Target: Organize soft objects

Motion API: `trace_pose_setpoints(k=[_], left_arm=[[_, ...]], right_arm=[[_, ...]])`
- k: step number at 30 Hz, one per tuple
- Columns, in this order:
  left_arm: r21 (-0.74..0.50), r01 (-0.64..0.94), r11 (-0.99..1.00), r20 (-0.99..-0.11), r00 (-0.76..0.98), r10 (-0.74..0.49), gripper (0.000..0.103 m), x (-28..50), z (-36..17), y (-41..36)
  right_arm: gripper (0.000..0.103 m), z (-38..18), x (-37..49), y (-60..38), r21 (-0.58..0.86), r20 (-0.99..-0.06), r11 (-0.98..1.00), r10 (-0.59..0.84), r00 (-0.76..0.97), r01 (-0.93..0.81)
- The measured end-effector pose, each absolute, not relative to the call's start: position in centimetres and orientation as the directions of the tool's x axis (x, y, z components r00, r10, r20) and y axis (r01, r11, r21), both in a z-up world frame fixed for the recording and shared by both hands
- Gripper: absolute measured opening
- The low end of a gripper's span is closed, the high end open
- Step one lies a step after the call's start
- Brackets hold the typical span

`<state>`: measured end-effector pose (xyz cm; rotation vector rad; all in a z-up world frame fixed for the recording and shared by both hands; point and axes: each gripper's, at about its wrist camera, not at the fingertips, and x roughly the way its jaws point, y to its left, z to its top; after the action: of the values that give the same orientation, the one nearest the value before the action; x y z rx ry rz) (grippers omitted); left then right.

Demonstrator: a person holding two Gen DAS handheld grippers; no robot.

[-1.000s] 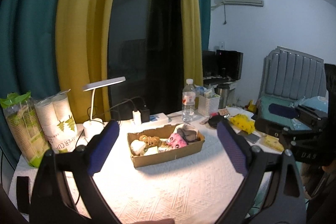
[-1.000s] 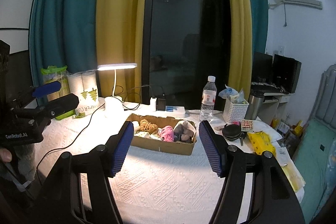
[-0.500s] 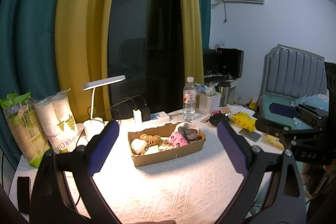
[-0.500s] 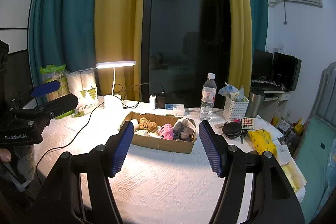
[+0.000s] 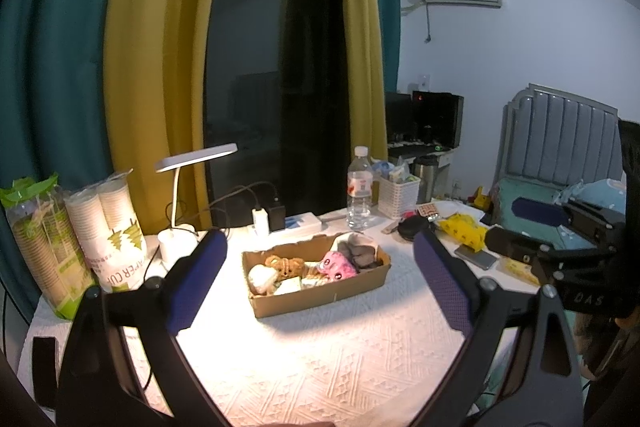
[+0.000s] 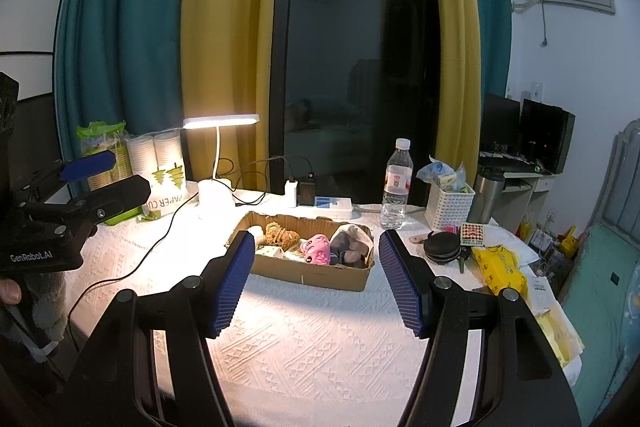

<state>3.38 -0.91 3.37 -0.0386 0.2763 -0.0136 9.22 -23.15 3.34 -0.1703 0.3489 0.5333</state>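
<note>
Soft toys [image 6: 318, 248] heaped inside cardboard box [image 6: 320, 273] on table [image 6: 320, 347]

One cardboard box [image 6: 332, 273], one water bottle [image 6: 396, 185], one lamp [image 6: 218, 163], two tools.

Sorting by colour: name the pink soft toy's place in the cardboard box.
The pink plush toy lies mid-box, between the brown knitted toy and the grey fabric bundle.

We see a dim room lit mostly by the desk lamp [image 6: 221, 121], which throws warm glare on the bench [image 6: 320, 339] beyond the jaws. The window [image 6: 352, 67] stays black. Fisheye bending curves the edges; corners vignette dark.
</note>
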Motion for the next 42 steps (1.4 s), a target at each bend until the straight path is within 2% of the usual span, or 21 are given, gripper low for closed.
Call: trace_pose_setpoints(k=[42], left_arm=[[-0.043, 0.015, 0.999, -0.273, 0.962, -0.026, 0.095, 3.48, 3.47, -1.17]], right_arm=[[0.068, 3.38, 9.2, -23.3, -0.069, -0.367, 0.848, 0.468, 0.804, -0.526]])
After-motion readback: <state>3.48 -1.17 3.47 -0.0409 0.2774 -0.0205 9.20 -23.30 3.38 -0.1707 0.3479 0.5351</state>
